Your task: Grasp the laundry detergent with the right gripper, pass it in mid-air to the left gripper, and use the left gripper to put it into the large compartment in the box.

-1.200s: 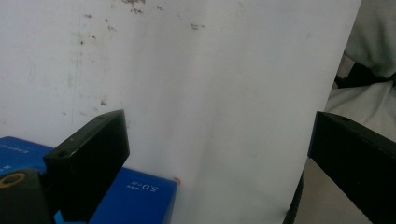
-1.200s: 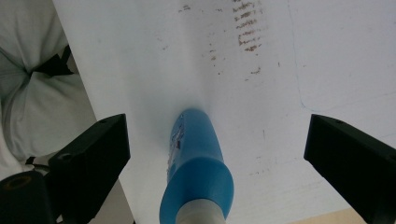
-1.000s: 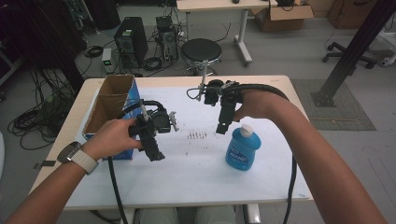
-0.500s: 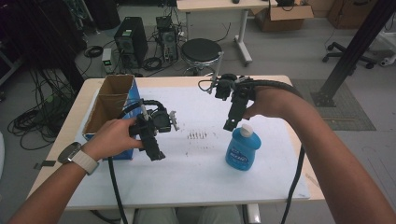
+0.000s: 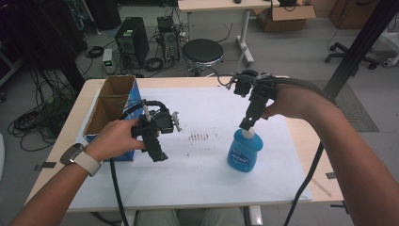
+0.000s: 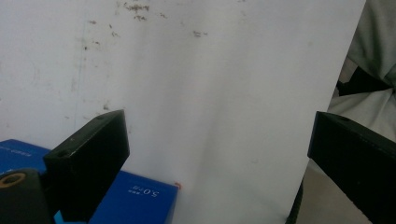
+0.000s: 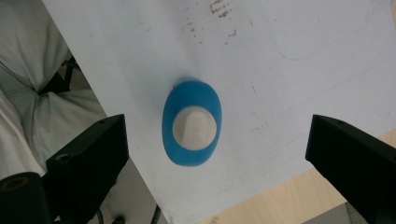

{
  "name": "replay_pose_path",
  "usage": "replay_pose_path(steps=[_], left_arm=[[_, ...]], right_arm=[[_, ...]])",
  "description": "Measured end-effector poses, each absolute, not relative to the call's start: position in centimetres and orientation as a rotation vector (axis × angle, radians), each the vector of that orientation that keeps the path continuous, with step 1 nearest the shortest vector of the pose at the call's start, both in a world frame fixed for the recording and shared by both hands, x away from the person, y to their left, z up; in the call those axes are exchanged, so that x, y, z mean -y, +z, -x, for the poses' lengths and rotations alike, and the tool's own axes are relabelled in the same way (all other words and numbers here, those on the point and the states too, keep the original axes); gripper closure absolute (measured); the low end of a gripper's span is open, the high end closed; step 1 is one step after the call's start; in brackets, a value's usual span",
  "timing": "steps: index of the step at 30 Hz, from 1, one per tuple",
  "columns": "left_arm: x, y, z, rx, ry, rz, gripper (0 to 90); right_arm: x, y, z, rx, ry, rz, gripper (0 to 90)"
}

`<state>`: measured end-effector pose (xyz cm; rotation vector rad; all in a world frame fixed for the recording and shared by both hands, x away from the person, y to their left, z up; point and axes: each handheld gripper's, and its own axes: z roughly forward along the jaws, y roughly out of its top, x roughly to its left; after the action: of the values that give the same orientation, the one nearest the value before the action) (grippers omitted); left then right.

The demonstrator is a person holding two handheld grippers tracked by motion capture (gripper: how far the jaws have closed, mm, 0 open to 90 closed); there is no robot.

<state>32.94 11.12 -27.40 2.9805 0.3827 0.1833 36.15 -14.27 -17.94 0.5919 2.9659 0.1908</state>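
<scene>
Right gripper view puts your right gripper (image 7: pixel 205 154) straight above the blue bottle (image 7: pixel 192 122) standing on the white sheet (image 7: pixel 140 56) — jaws wide apart, lined up to straddle its cap (image 7: pixel 194 127).

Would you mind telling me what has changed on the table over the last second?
The right gripper has swung right to hang open directly above the blue bottle's white cap, gripping nothing. The left gripper, bottle and cardboard box have stayed put.

1 overhead, 2 close, probably downward
</scene>
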Motion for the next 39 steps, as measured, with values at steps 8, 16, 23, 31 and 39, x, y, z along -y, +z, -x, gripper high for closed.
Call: replay_pose_path(steps=[8, 16, 23, 31, 39], left_arm=[[-11.0, -27.1, -33.0, -0.381, 0.19, -2.981, 5.9], [-10.8, -27.1, -33.0, -0.382, 0.191, -2.98, 5.9], [-10.7, -27.1, -33.0, -0.381, 0.191, -2.979, 5.9], [-10.6, -27.1, -33.1, -0.38, 0.192, -2.98, 5.9], [-10.6, -27.0, -33.1, -0.381, 0.19, -2.978, 5.9]], right_arm=[[16.9, -17.9, -35.7, -2.95, 0.192, -0.679, 5.5], [19.1, -18.0, -35.1, -2.942, 0.221, -0.753, 5.7], [20.4, -18.6, -34.5, -2.945, 0.256, -0.8, 5.6], [21.0, -19.7, -33.9, -2.959, 0.273, -0.82, 5.8], [21.2, -20.4, -33.4, -2.957, 0.338, -0.818, 5.9]])
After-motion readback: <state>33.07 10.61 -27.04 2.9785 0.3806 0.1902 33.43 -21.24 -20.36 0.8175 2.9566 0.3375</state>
